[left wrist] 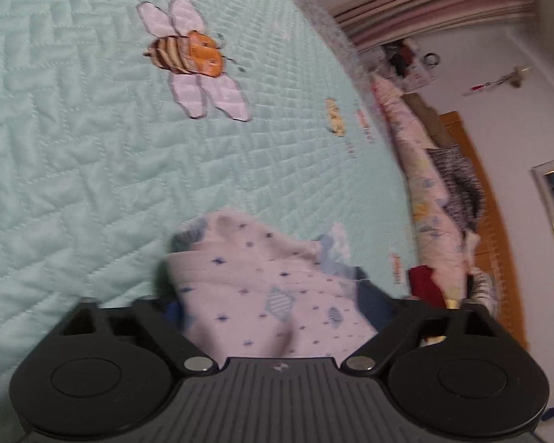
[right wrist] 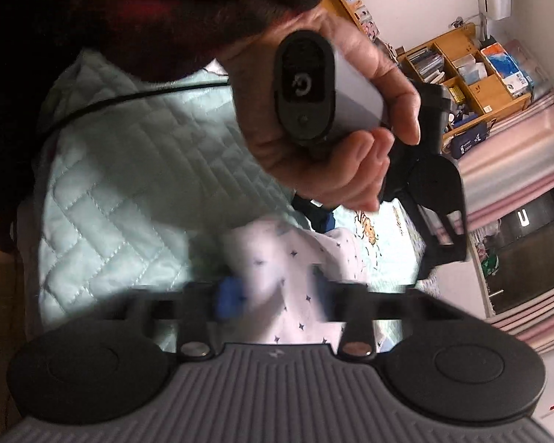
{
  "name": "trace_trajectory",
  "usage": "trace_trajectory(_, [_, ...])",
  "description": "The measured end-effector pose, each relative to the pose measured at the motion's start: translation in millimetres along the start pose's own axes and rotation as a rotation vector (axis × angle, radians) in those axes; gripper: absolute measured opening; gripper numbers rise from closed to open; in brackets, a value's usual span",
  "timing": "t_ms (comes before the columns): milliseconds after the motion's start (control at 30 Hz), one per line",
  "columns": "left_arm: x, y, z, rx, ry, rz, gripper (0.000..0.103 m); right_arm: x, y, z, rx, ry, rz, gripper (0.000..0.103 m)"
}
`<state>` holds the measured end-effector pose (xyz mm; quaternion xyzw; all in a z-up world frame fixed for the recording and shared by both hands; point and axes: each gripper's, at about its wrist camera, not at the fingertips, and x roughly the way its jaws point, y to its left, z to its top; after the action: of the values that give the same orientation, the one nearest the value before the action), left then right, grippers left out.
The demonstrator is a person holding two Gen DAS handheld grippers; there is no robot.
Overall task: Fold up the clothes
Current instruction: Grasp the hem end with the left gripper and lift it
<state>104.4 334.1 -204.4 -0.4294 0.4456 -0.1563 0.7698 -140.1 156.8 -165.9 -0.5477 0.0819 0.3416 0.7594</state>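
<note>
Garment [left wrist: 262, 295]: a pale pink piece with small blue diamond and star prints, bunched on the mint-green quilted bedspread [left wrist: 74, 147] and lying at 6 o'clock in both wrist views, right against the gripper bodies. Your left gripper [left wrist: 266, 302] has the cloth heaped between its two blue-padded fingers, which stand fairly wide apart; the fabric hides the pads, so you cannot tell whether they press on it. Your right gripper [right wrist: 277, 295] has its fingers drawn close together on a fold of the same garment [right wrist: 277, 258], pinching it; a blue pad [right wrist: 229, 297] shows at the 9 o'clock side of the fold, though the picture is smeared there. In the right wrist view, your left hand [right wrist: 325, 118] sits at 12 o'clock, wrapped around the grey handle [right wrist: 314, 88] of the other gripper, with a dark sleeve [right wrist: 110, 11] filling 10 to 11 o'clock. On the bedspread, a bee appliqué [left wrist: 192, 55] lies at 11 o'clock in the left wrist view. Folded bedding [left wrist: 424, 184] is piled along the bed edge at 3 o'clock. A wooden shelf [right wrist: 472, 74] with books and boxes stands at 2 o'clock in the right wrist view, striped curtains [right wrist: 517, 170] just below it.
</note>
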Motion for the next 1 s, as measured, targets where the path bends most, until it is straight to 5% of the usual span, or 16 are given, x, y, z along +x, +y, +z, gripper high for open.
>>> trace_trajectory(67, [-3.1,4.2,2.7,-0.023,0.005,0.027,0.037,-2.4,-0.5,-2.5,0.015,-0.030,-0.020,0.018])
trace_trajectory(167, [-4.8,8.5,4.3,-0.050,0.013,0.055,0.019,-6.3,-9.7,-6.0,0.087,-0.066,-0.043,0.014])
trace_trajectory(633, [-4.8,-80.7,-5.9,0.006,-0.049,0.022,0.014,-25.3,-83.8,-28.5,0.535,-0.151,-0.096,0.013])
trace_trajectory(1000, [97.4,-201.8,-54.2,0.195,0.080,0.081,0.014,-85.1,-119.5,-173.2,1.230,-0.152,-0.027,0.013])
